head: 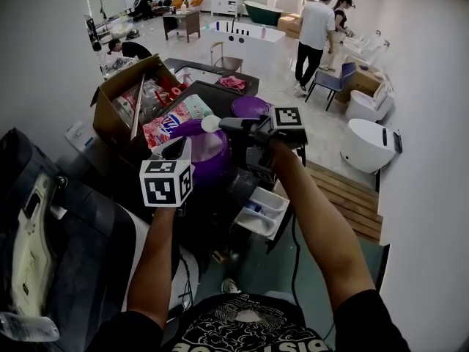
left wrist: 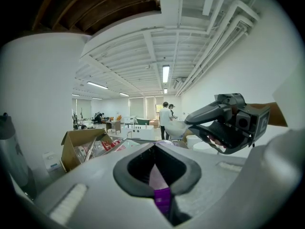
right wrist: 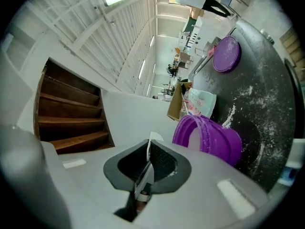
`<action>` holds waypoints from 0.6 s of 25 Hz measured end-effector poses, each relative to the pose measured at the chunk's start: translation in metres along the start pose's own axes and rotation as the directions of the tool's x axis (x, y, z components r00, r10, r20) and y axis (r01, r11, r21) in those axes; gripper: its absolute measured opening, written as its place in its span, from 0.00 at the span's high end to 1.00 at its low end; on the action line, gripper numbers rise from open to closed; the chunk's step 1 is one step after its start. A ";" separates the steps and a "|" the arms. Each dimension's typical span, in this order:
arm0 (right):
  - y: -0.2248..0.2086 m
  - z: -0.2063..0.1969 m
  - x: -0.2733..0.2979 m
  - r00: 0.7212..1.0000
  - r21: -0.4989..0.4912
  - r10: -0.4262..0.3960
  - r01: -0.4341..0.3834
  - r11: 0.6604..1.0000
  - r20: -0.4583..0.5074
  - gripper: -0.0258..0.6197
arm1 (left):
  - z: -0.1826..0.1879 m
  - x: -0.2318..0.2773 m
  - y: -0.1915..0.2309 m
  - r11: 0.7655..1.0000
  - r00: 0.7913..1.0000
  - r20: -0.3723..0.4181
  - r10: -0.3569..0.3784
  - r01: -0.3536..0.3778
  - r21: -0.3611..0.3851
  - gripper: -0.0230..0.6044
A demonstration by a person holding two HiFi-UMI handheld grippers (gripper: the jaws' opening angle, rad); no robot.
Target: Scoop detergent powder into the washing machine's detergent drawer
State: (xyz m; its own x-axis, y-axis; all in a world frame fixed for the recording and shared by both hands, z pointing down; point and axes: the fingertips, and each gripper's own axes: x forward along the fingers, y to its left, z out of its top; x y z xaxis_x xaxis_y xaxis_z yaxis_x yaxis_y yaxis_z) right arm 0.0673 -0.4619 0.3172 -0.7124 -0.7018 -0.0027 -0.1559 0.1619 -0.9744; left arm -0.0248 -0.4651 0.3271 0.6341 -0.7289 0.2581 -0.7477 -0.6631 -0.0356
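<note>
Over the dark worktop [right wrist: 267,113], the left gripper [head: 178,148] is clamping the rim of the purple tub [head: 209,147]. The right gripper [head: 226,125] is pinching a white scoop [head: 210,123] just above it, jaws closed on the handle. The detergent drawer [head: 262,210] is sitting pulled out nearer the person.

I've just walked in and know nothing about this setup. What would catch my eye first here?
Your eye goes first to the bright purple tub in the middle of the head view, its rim pinched in the fingers of the left gripper. Just above it, the right gripper holds a small white scoop. Lower right, the white detergent drawer stands pulled open.
</note>
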 end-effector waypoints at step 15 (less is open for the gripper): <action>-0.020 -0.002 -0.064 0.999 0.012 0.011 -0.011 1.000 -0.045 0.91 | -0.010 0.003 -0.060 0.999 0.998 -0.020 0.051 -0.052 -0.010 0.96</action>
State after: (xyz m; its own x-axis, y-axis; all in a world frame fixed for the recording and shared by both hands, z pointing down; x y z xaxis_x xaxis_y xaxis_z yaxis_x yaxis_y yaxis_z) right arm 0.1152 -0.4188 0.3372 -0.7440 -0.6681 -0.0034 -0.1400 0.1609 -0.9770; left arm 0.0195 -0.4259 0.3399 0.5907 -0.7584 0.2754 -0.7814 -0.6228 -0.0391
